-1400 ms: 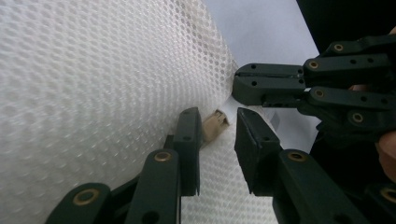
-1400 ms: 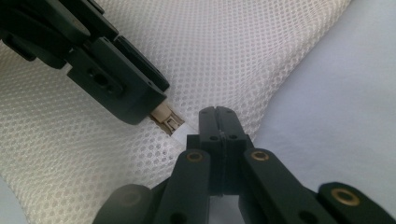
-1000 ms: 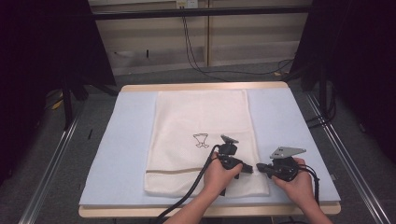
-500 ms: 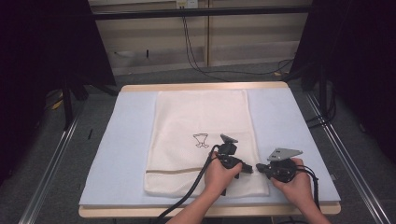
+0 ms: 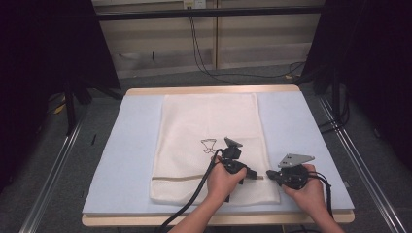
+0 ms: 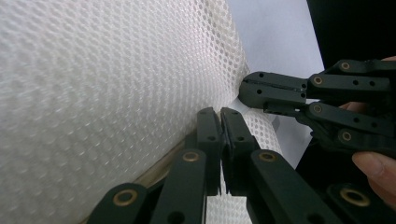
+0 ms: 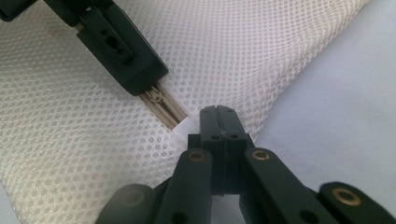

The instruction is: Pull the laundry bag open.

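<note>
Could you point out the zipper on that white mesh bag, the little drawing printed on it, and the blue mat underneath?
zipper (image 7: pixel 163 109): right gripper view, on its beige teeth.
drawing (image 5: pixel 209 145): high view, middle of the outline.
blue mat (image 5: pixel 136 136): high view, bare part left of the bag.

Overhead plus tool close-ups (shared zipper (image 7: pixel 163 109))

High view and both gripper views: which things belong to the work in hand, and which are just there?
In use:
- white mesh bag
- its beige zipper
- left gripper, shut at the zipper
- right gripper, shut on the bag's edge

Just there:
- light blue mat
- wooden table
- hanging cables
</note>
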Motion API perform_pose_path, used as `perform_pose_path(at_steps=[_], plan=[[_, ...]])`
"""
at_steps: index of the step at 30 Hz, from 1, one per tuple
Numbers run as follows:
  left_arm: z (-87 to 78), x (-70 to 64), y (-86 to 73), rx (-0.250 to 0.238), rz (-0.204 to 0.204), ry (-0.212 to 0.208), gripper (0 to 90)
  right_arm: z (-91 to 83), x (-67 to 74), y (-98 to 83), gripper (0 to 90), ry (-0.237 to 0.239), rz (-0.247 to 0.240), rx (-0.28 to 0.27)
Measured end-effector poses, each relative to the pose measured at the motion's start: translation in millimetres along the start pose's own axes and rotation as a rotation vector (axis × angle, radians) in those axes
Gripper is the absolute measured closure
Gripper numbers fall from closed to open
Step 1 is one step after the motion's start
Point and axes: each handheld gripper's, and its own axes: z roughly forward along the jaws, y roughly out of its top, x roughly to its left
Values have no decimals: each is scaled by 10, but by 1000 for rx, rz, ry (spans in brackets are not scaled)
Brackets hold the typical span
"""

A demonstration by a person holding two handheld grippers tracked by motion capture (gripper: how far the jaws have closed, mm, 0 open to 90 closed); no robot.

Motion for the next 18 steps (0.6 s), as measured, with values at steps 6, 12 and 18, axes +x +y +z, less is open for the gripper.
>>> perform_pose_path(at_steps=[6,12,18], plan=[[-97,60,-9,3,-9,-2,875,1,2,1,900,0,1,-2],[-189,125,-27,7,-25,-6,875,2,-3,2,900,1,0,-2],[-297,191,-40,16,-39,-4,875,1,-9,1,900,6,5,-3]])
